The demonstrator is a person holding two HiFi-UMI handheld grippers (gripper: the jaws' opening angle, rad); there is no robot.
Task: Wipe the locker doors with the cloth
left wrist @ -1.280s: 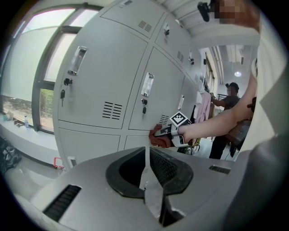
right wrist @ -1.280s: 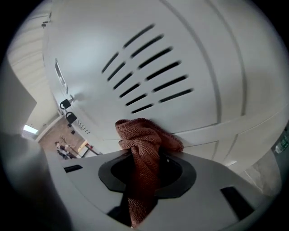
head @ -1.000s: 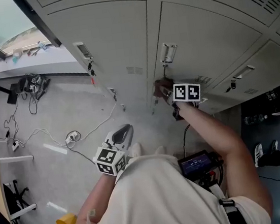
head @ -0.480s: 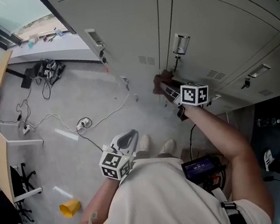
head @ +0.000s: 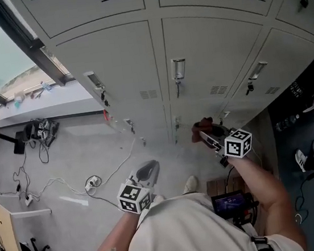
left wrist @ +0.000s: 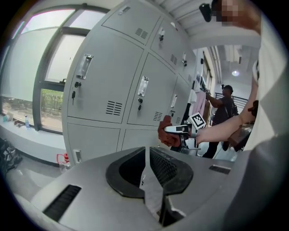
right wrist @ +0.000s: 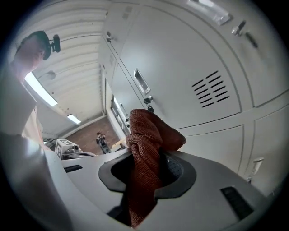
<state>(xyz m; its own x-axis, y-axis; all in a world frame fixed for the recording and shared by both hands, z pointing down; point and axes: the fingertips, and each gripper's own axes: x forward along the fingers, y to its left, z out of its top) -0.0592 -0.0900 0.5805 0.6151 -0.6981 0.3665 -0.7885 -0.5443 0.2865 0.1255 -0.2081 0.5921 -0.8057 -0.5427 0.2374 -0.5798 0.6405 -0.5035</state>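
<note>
Grey locker doors [head: 119, 58] fill the wall ahead. My right gripper [head: 211, 138] is shut on a rust-red cloth [head: 201, 127], held at a lower-row door, below and right of the middle door's handle [head: 178, 67]. In the right gripper view the cloth [right wrist: 149, 131] bunches up out of the right gripper [right wrist: 150, 155], close to a locker door [right wrist: 189, 58]; whether it touches the door I cannot tell. My left gripper [head: 145, 168] hangs low over the floor. In its own view the left gripper [left wrist: 147, 149] is shut and empty, facing the lockers [left wrist: 104, 85] and the cloth [left wrist: 165, 133].
Cables and a plug strip [head: 90, 185] trail over the grey floor at left. A window with a sill [head: 19, 83] is at the far left. A desk corner [head: 7, 228] stands low left. Another person [left wrist: 223, 106] stands further along the locker row.
My right gripper has carried the cloth down from just under the middle door's handle to the lower row. The head view has tilted up, showing more lockers. The left gripper stays low.
</note>
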